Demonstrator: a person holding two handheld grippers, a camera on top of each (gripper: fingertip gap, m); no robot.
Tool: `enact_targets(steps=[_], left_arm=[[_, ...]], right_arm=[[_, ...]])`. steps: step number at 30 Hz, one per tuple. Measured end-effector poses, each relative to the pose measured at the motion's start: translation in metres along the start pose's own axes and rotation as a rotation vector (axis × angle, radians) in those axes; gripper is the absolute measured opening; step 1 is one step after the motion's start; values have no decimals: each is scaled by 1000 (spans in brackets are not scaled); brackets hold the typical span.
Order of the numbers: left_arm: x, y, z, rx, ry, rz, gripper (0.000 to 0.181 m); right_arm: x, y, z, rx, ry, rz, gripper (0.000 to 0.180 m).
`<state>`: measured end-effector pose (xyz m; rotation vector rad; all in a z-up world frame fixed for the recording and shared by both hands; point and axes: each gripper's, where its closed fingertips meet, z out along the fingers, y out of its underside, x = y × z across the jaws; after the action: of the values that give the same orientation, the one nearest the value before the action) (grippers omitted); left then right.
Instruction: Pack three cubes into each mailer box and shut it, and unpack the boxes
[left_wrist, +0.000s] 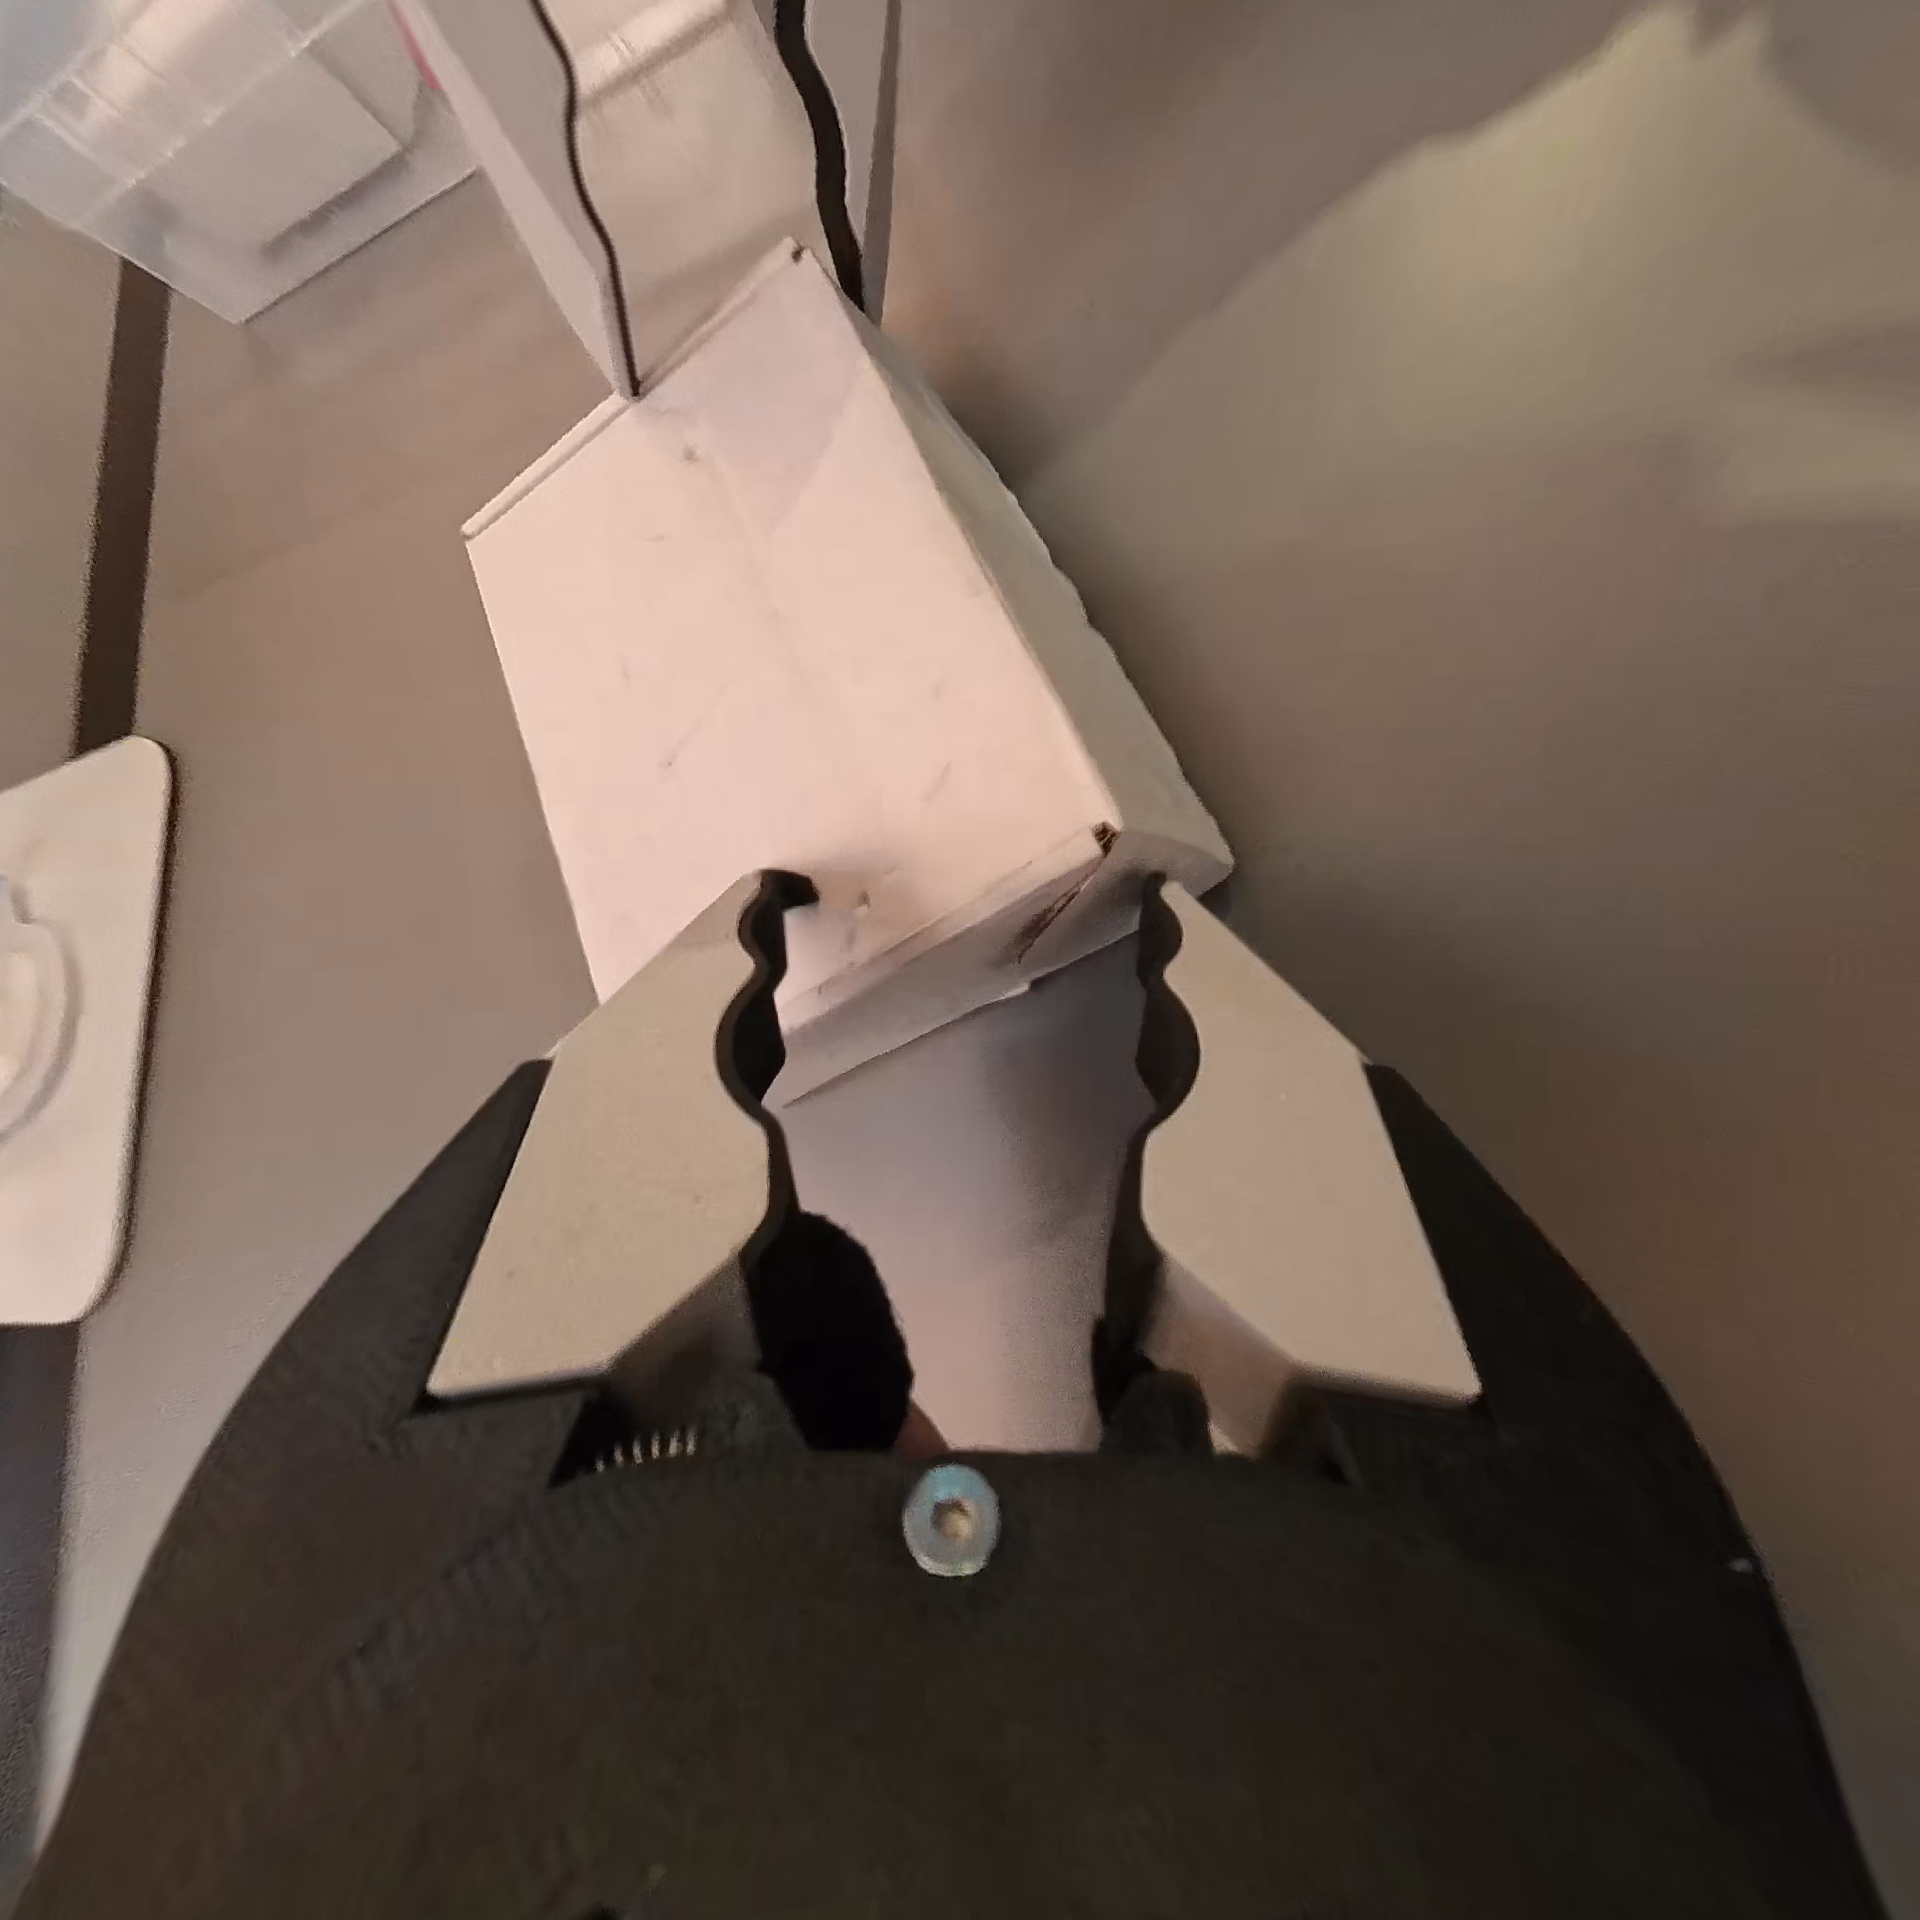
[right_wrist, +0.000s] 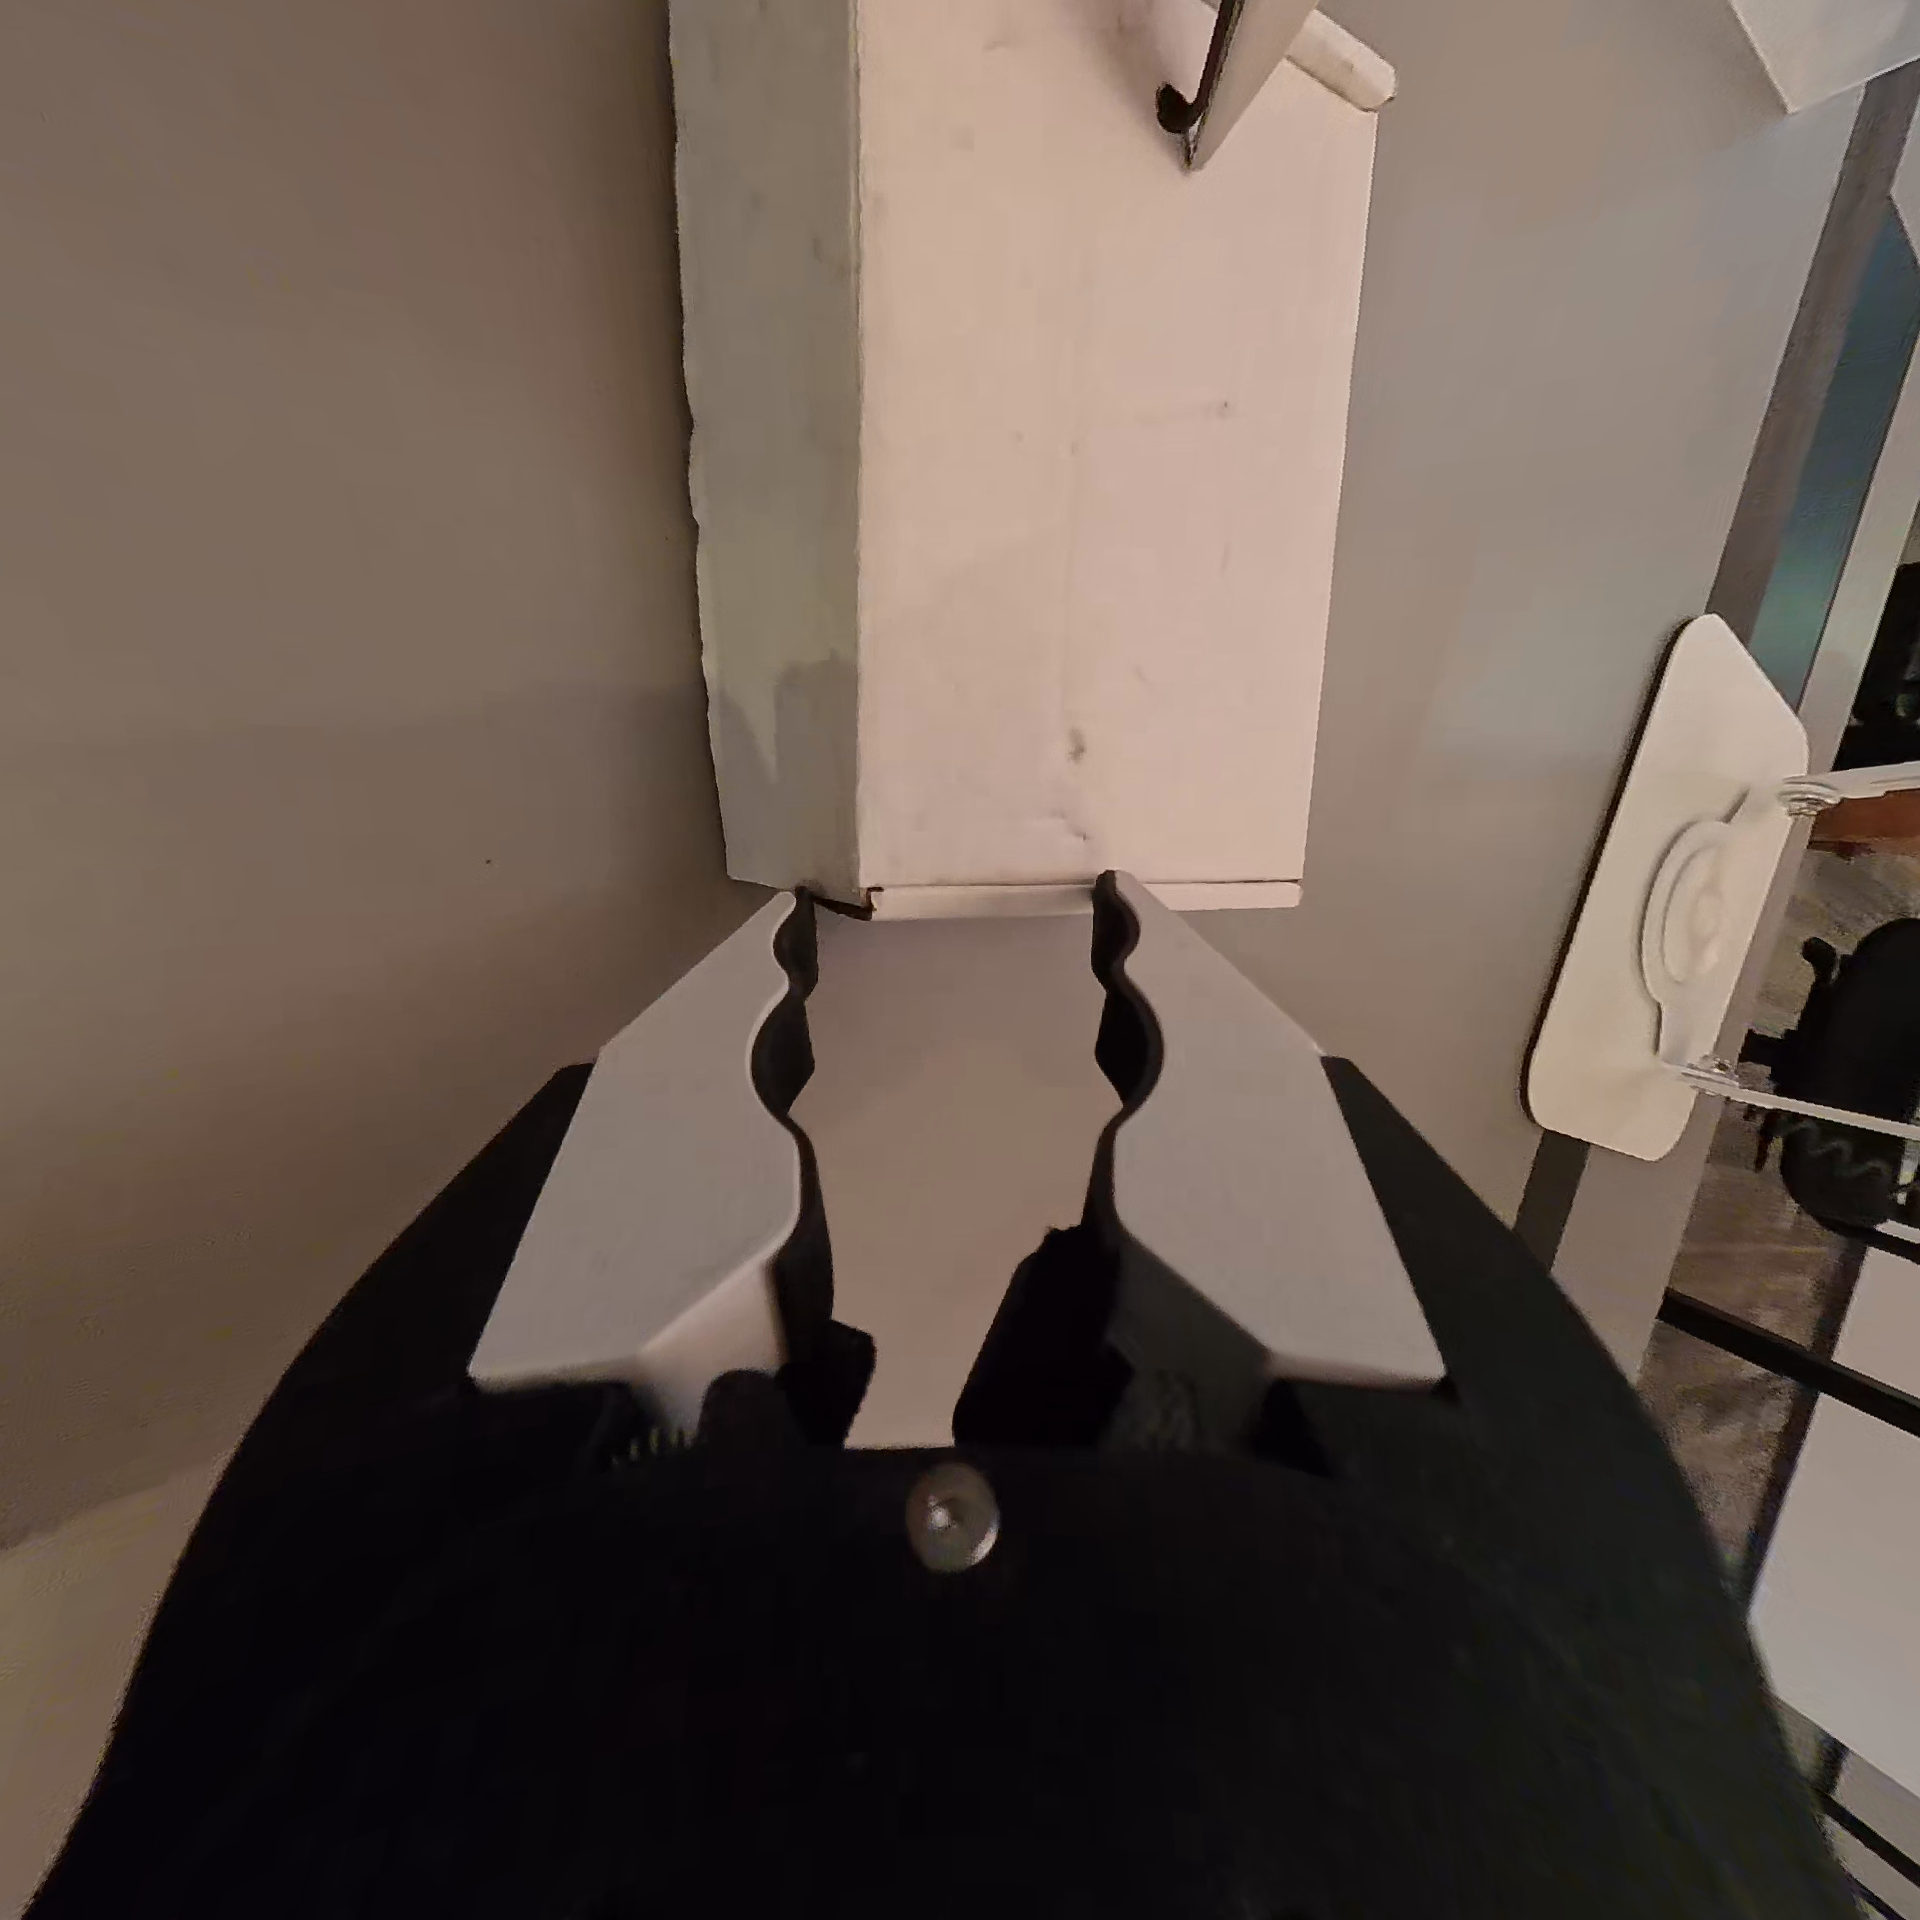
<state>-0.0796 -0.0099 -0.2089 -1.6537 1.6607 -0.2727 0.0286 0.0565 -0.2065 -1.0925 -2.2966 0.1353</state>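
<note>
A white mailer box (left_wrist: 790, 644) lies shut on the grey table, and no cubes show. My left gripper (left_wrist: 966, 894) is open, with its fingertips at the box's near end; the box is wider than the gap between the jaws. In the right wrist view the same box (right_wrist: 1101, 499) runs away from me. My right gripper (right_wrist: 956, 894) is open with its tips at the box's near edge. Each gripper's fingers show at the far end of the box in the other's view, the right fingers (left_wrist: 613, 260) and a left fingertip (right_wrist: 1216, 94).
A white plate with a round raised mount (left_wrist: 73, 1039) lies at the table's left edge, and it also shows in the right wrist view (right_wrist: 1683, 904). A clear plastic bin (left_wrist: 208, 156) stands at the far left. The dark table edge (left_wrist: 114, 520) is close by.
</note>
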Motion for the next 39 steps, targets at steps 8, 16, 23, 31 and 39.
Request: enact_targets(steps=[8,16,23,31,39], left_arm=[[2,-6,1,46,9,-59,66],[0,-3,0,26,28,6,65],[-1,-2,0,59,5,7,65],[-4,0,0,66,2,-17,66],[-5,-2,-1,122,18,-104,68]], right_arm=[[3,-3,0,62,-51,105,54],[-1,6,3,-66,24,-140,61],[2,8,13,-87,236,-240,68],[2,3,13,37,212,-106,66],[3,0,11,88,139,-21,64]])
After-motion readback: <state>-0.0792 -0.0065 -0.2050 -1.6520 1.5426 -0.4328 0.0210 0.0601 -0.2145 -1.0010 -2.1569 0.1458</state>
